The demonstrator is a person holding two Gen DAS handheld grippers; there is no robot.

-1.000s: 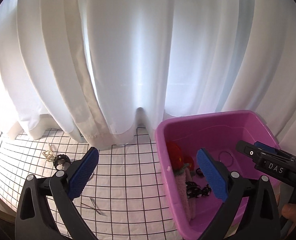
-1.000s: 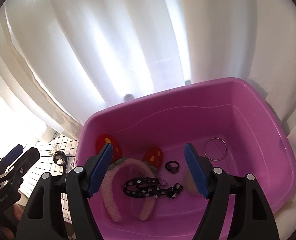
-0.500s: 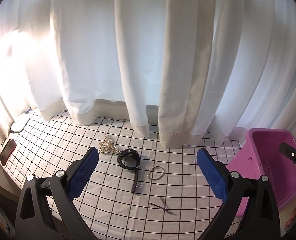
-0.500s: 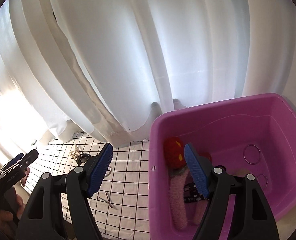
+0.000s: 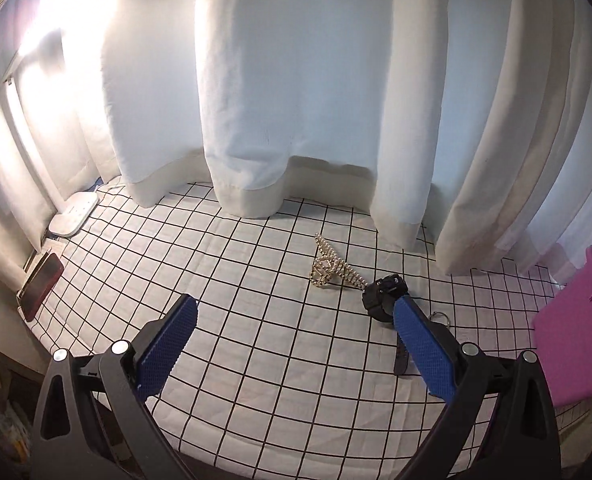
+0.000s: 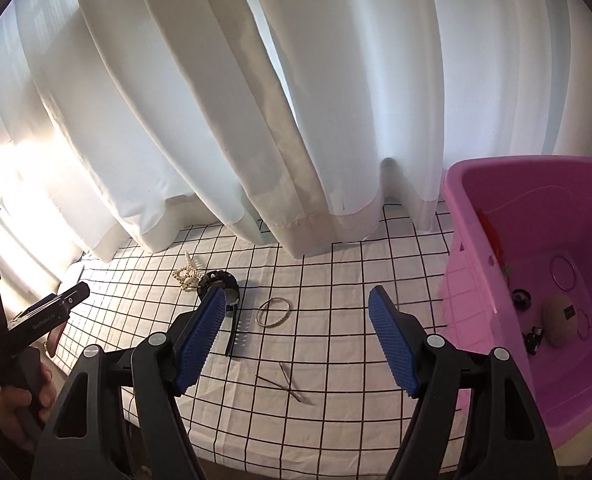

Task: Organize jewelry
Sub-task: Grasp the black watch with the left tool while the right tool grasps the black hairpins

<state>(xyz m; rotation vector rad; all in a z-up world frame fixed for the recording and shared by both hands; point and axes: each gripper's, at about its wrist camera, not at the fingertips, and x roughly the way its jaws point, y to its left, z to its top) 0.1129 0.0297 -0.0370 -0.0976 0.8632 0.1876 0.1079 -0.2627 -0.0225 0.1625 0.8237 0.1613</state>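
Note:
On the checked cloth lie a gold chain necklace (image 5: 330,267) (image 6: 187,274), a black watch (image 5: 384,297) (image 6: 220,282), a thin bangle (image 6: 273,311) and a pair of hairpins (image 6: 289,387). The pink tub (image 6: 472,280) (image 5: 572,320) at the right holds rings, a red item and small dark pieces. My left gripper (image 5: 296,344) is open and empty, hovering in front of the necklace and watch. My right gripper (image 6: 296,340) is open and empty above the cloth, with the bangle between its fingers in view. The left gripper also shows in the right wrist view (image 6: 31,316).
White curtains (image 5: 296,100) hang along the back edge of the cloth. A white device (image 5: 73,214) and a dark red phone (image 5: 41,286) lie at the far left. The cloth's front edge drops off below the grippers.
Both grippers have swung left, away from the pink tub. The tub has slid to the right edge of each view and the loose jewelry on the cloth has come into view.

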